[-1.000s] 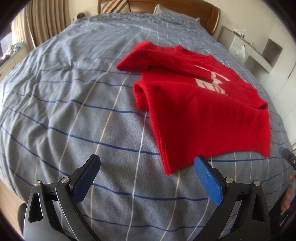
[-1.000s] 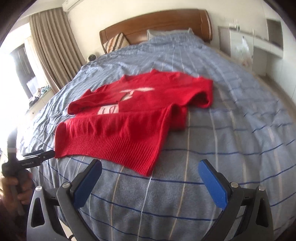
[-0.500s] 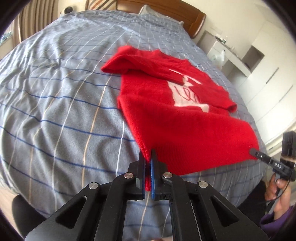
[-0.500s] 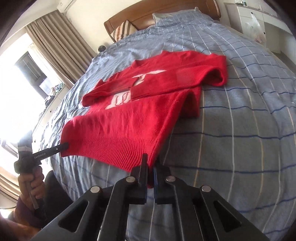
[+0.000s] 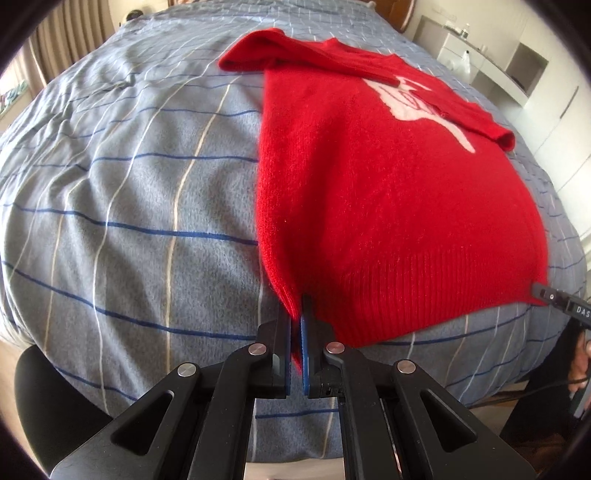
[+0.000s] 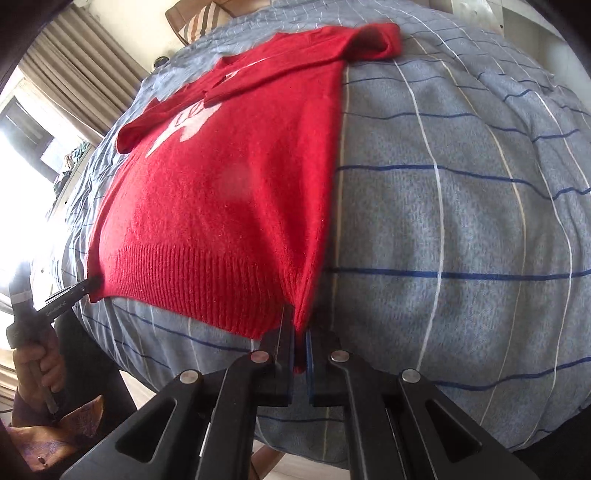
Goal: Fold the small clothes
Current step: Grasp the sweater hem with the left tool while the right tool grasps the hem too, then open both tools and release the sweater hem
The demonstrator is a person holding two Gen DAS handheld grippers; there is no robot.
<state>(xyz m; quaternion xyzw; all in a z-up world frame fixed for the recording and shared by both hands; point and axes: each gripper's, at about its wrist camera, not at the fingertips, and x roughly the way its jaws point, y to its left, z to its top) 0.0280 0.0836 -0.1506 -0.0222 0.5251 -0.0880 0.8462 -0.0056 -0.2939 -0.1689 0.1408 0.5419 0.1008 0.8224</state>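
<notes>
Sweater: a red knitted sweater (image 5: 388, 192) lies spread on the bed, ribbed hem towards the cameras, a white motif (image 5: 417, 99) on its chest
Sleeves: both are folded in across the upper chest; one cuff (image 5: 504, 140) ends at the sweater's edge in the left wrist view
Left gripper (image 5: 296, 314): jaws clenched on the hem corner of the sweater, red knit pinched between the blue pads (image 5: 304, 347)
Right gripper (image 6: 300, 332): jaws clamped on the other hem corner, a strip of red cloth showing between them
Hem: it runs taut between the two held corners; the far corner in each view meets the tip of the other gripper
Bed: grey-blue bedspread (image 5: 129, 203) with dark blue and white check lines, lightly wrinkled beside the sweater
Head of bed: a striped pillow (image 6: 201, 18) sits against a wooden headboard, beyond the sweater's collar
Room: beige curtains (image 6: 85, 62) by a bright window, white shelving (image 5: 491, 62) near the bed
Containers: none can be made out
</notes>
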